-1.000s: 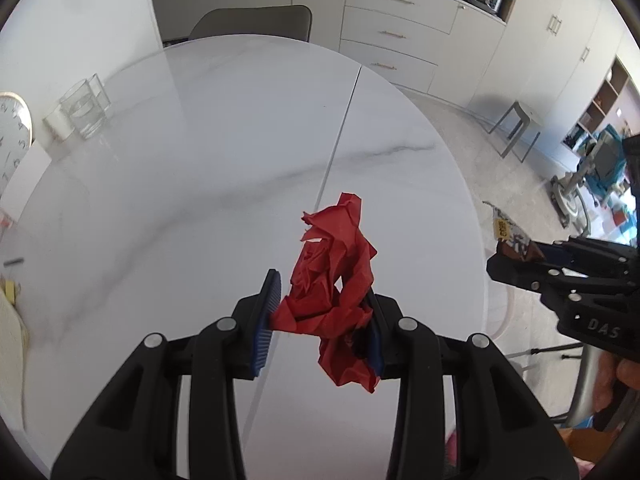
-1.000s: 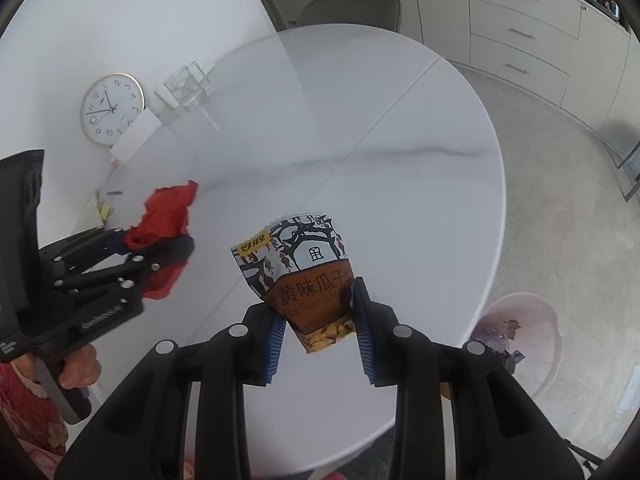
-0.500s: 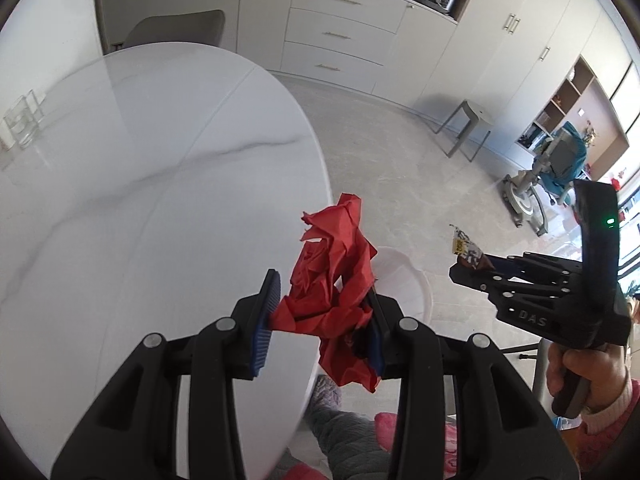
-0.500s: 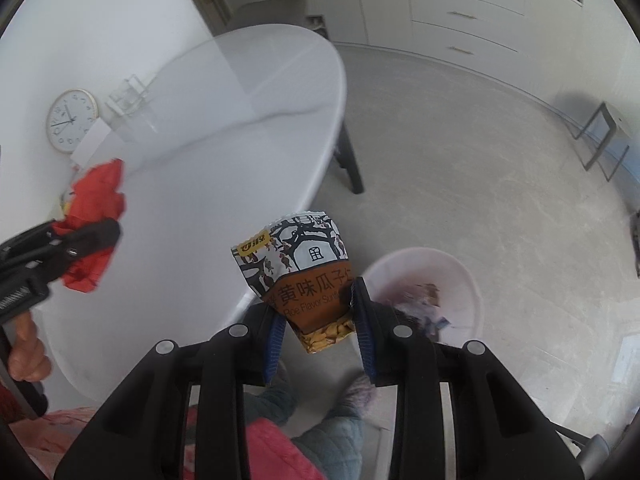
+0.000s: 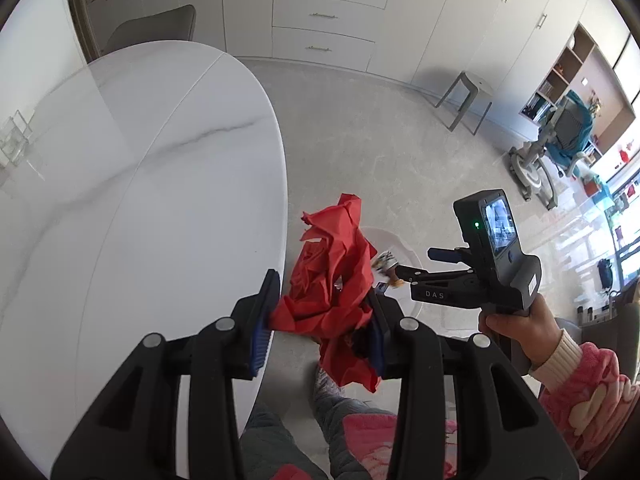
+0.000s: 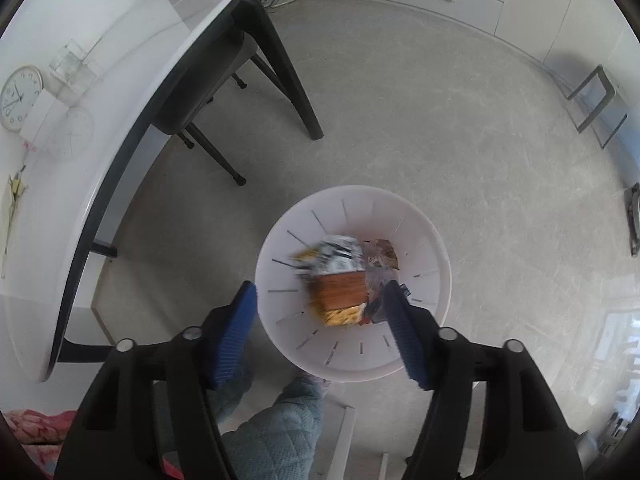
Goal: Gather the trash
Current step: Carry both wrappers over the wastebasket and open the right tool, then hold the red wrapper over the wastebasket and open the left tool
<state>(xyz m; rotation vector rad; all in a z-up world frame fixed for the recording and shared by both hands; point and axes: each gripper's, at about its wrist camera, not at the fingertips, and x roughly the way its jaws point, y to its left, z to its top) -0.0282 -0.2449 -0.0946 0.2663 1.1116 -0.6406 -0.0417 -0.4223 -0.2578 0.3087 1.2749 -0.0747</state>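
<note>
My left gripper (image 5: pixel 318 322) is shut on a crumpled red paper (image 5: pixel 334 276), held past the table's right edge over the floor. Behind the paper shows the rim of the white waste bin (image 5: pixel 406 246). In the right wrist view my right gripper (image 6: pixel 324 324) hangs over that white bin (image 6: pixel 434 248) with its jaws opening. A snack packet (image 6: pixel 338 280), orange and white, is blurred between the spread pads and touches neither. In the left wrist view the right gripper (image 5: pixel 412 266) shows from the side, held by a hand (image 5: pixel 518 324), with the packet (image 5: pixel 386 266) at its tips.
The white marble table (image 5: pixel 140 200) fills the left, with dark legs (image 6: pixel 288 64) and a chair (image 6: pixel 200 92) beneath. Other wrappers (image 6: pixel 382 254) lie in the bin. A person's legs and slippers (image 6: pixel 280 420) stand just before the bin. A stool (image 5: pixel 466 100) and cabinets lie farther off.
Both grippers swung off the table to the bin on the floor. The right gripper dropped lower, its jaws spread, and the snack packet came free. The left still grips the red paper.
</note>
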